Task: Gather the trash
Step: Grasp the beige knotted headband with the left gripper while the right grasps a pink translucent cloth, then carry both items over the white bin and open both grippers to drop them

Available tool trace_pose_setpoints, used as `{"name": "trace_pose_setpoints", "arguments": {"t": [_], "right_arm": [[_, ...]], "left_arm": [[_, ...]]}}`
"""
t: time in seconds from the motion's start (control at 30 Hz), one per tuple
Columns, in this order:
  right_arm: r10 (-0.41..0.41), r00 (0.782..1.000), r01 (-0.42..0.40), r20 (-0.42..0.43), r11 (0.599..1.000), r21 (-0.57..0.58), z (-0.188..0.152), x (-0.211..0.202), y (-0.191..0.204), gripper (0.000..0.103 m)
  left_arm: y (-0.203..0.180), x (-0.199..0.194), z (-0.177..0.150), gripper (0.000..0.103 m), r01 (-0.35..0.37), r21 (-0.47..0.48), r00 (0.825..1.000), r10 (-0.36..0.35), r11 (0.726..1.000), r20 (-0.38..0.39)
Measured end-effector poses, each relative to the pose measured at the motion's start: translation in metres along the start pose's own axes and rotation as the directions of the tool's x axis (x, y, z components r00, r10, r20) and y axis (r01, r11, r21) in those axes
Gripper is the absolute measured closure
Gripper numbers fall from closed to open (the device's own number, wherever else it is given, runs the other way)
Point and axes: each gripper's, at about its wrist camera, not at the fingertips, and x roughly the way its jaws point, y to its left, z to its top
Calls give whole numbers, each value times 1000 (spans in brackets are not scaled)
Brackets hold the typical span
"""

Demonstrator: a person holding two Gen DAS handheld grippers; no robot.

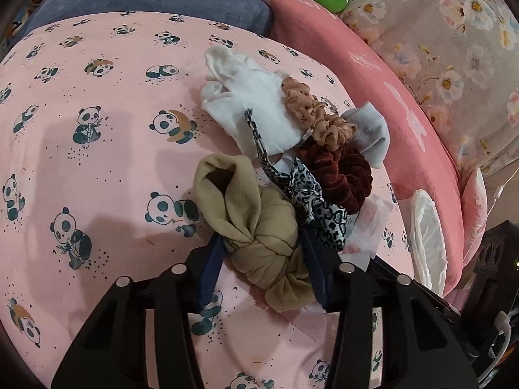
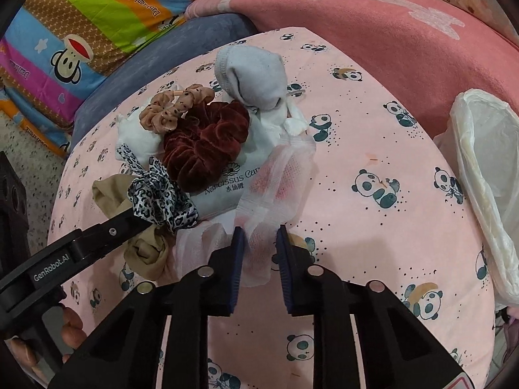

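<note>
A pile lies on the pink panda sheet (image 1: 97, 162): a knotted tan stocking (image 1: 259, 233), a white sock (image 1: 253, 103), a grey sock (image 2: 253, 77), a maroon velvet scrunchie (image 2: 204, 142), a tan scrunchie (image 2: 172, 107), a leopard-print scrunchie (image 2: 162, 197), a white "Narcissus Care" packet (image 2: 227, 181) and a clear crumpled wrapper with red print (image 2: 275, 188). My left gripper (image 1: 262, 259) has its jaws on both sides of the tan stocking, pressing it. My right gripper (image 2: 259, 253) straddles the wrapper's lower end, pads close to it. The left gripper also shows in the right wrist view (image 2: 97, 236).
A white plastic bag (image 2: 486, 168) lies open at the sheet's right edge. A pink blanket (image 2: 373, 32) and a blue-grey cushion (image 2: 162, 52) border the far side. A striped cartoon quilt (image 2: 81, 32) lies at the left. A dark box (image 2: 9, 194) stands on the floor.
</note>
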Motion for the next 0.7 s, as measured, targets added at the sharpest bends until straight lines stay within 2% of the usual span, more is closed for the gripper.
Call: {"name": "trace_pose_setpoints", "arguments": {"t": [0.03, 0.23, 0.47, 0.7], "right_arm": [[2, 1000, -2, 2, 1000, -2, 0, 0, -1, 92], [7, 1000, -7, 30, 1000, -14, -9, -22, 0, 96], [15, 996, -13, 90, 1000, -27, -20, -62, 0, 96], [17, 986, -12, 168, 1000, -29, -26, -106, -6, 97]], "left_arm": [[0, -1, -1, 62, 3, -2, 1000, -3, 1000, -1], [1, -16, -13, 65, -36, -3, 999, 36, 999, 6], [-9, -41, -27, 65, -116, 15, 993, 116, 993, 37], [-41, -71, -34, 65, -149, 84, 985, 141, 985, 99]]}}
